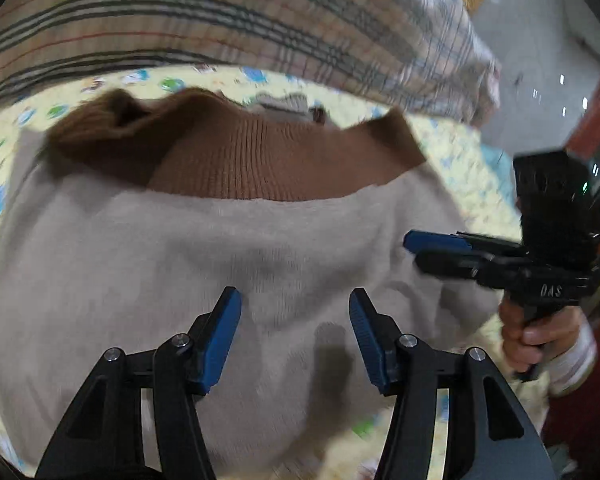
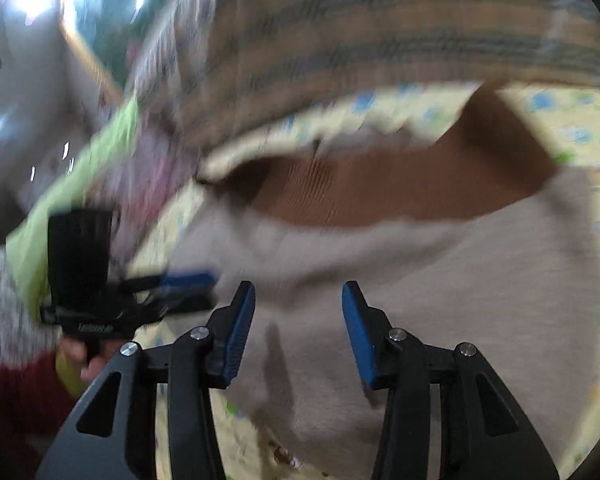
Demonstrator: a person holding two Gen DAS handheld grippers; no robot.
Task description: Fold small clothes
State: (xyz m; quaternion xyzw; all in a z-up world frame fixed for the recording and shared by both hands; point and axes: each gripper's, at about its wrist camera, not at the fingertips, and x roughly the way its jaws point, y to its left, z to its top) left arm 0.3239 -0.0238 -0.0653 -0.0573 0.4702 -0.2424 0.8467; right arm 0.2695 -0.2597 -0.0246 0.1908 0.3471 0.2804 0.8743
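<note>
A small beige knit sweater point(image 1: 228, 264) with a brown ribbed band point(image 1: 260, 160) along its far edge lies spread on a yellow sheet printed with blue and green figures point(image 1: 12, 128); whether that sheet covers a bed or a mat cannot be told. The left gripper point(image 1: 295, 304) hangs over the beige cloth with its jaws apart and nothing between them, the blue pads point(image 1: 220, 336) clear of the fabric. The right gripper point(image 2: 299, 300) likewise stands over the sweater with its jaws apart and empty. In the left wrist view the right gripper appears at the side over the sweater's edge, seen edge-on, held by a hand point(image 1: 536, 332) in a pale cuff. The right wrist view is heavily smeared: the left gripper shows only as a dark blur with a blue streak. Beyond the sweater lies a plaid blanket point(image 1: 228, 20), tan with dark and red lines, its far end cut off by the lens rim. Something pale peeks out behind the brown band point(image 1: 284, 102), too hidden to name.
</note>
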